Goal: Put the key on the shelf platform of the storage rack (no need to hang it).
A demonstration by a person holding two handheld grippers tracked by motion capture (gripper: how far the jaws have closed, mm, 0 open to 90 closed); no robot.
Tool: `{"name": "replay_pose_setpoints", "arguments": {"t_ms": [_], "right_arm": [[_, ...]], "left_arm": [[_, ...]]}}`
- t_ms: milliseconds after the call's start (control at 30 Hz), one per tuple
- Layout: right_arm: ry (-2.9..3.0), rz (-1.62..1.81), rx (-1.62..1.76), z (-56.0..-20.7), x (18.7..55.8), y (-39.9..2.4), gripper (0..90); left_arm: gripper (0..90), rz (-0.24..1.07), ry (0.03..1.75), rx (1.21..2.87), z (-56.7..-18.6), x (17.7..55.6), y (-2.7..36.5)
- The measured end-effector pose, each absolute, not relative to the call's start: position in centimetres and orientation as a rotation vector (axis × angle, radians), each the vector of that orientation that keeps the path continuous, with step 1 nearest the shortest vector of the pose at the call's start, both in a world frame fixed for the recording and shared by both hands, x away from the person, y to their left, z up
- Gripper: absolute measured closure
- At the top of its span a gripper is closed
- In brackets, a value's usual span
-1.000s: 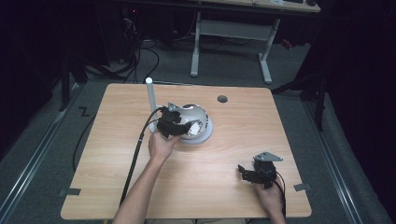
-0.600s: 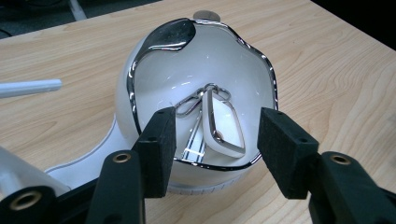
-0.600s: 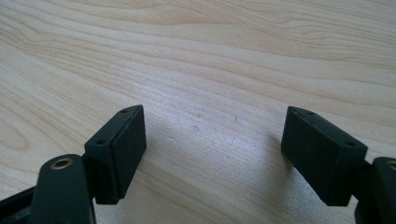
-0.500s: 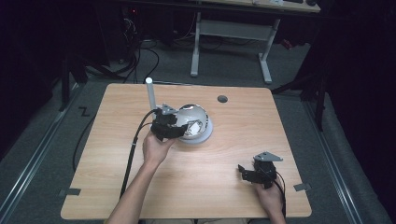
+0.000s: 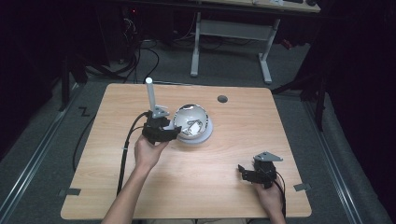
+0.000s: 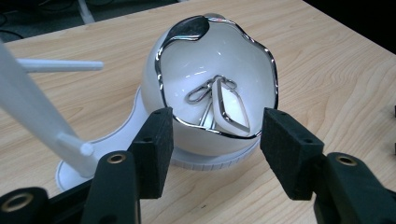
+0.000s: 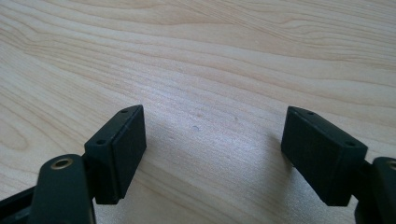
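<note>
Bowl (image 6: 215, 112) sits mid-table on a white base (image 6: 116, 140), metal clips inside; glossy, likely slippery and breakable, best taken at its rim; left gripper (image 6: 215, 147) jaws, just been opening, straddle it without contact; right gripper (image 7: 212, 144) wide, empty.

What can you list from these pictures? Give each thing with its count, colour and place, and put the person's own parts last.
bowl: one, white with a wavy silver rim, on a white base mid-table
metal clips: a few, silver, inside the bowl
post: one, white, upright, left of the bowl
table: one, light wood
hole: one, dark, near the table's far edge
desk frame: one, grey, on the floor behind
left gripper: one, black, open, jaws just opening, bowl between them untouched
right gripper: one, black, open over bare table
</note>
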State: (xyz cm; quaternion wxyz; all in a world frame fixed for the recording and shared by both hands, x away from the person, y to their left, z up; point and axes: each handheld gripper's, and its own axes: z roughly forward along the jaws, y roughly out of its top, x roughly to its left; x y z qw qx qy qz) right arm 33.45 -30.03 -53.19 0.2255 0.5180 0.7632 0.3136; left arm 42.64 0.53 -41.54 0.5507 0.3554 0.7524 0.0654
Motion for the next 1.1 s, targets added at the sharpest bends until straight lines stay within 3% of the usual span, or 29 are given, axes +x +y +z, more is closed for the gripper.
{"name": "replay_pose_setpoints", "arguments": {"t_ms": [1100], "right_arm": [[2.104, 0.865, 1.43, -53.2, 33.5, -30.0, 22.5]], "left_arm": [[44.6, 0.124, 1.755, 0.738, -39.9, 39.1, 5.7]]}}
